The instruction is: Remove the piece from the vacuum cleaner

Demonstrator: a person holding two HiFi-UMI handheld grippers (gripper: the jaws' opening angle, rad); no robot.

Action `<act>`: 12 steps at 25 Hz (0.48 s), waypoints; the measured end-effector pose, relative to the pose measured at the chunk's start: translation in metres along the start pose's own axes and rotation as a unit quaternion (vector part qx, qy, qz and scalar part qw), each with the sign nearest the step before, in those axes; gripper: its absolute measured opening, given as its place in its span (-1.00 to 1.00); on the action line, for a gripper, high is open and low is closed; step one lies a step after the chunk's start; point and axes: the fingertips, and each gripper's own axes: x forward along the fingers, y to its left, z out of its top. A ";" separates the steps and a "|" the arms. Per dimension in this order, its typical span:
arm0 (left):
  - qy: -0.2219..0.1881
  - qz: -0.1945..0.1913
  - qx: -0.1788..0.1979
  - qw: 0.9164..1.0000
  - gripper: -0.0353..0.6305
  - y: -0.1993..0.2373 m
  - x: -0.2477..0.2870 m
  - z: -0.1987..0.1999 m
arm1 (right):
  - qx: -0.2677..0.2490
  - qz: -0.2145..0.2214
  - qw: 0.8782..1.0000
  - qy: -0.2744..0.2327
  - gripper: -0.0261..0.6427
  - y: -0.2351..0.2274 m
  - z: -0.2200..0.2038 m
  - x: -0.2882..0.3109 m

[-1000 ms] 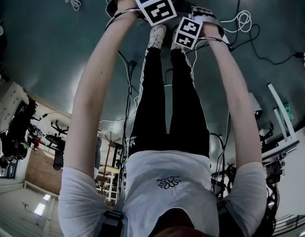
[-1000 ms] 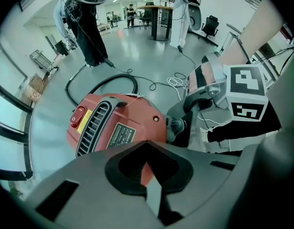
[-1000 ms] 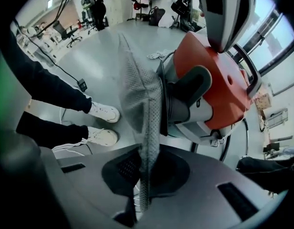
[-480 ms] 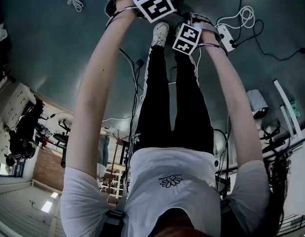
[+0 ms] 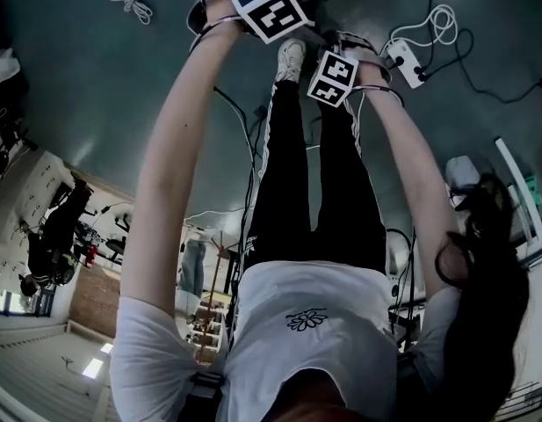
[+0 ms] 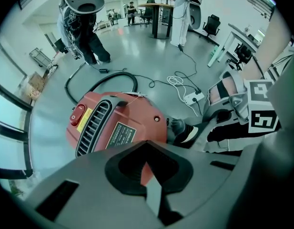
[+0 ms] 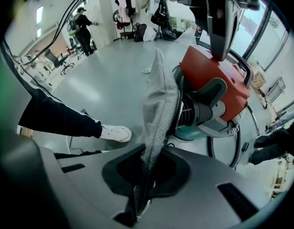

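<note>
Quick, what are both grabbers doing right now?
Left gripper: jaws shut, tips at the red vacuum cleaner.
Right gripper: jaws shut on the grey cloth filter.

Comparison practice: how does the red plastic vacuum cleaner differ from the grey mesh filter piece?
The red plastic vacuum cleaner is bulky and sits on the floor; the grey mesh filter piece is thin and clamped in the right hand-held gripper. The cleaner is solid-shelled, the piece perforated. Both are close together.
</note>
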 end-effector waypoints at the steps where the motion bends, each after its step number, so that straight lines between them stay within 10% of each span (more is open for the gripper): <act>1: -0.001 -0.002 -0.003 1.000 -0.88 -0.002 0.002 0.000 | -0.004 0.003 1.000 -0.002 -0.85 0.003 -0.001 0.000; 12: 0.002 -0.005 0.002 1.000 -0.89 -0.003 0.004 0.001 | 0.007 0.016 1.000 -0.019 -0.85 0.007 0.000 0.002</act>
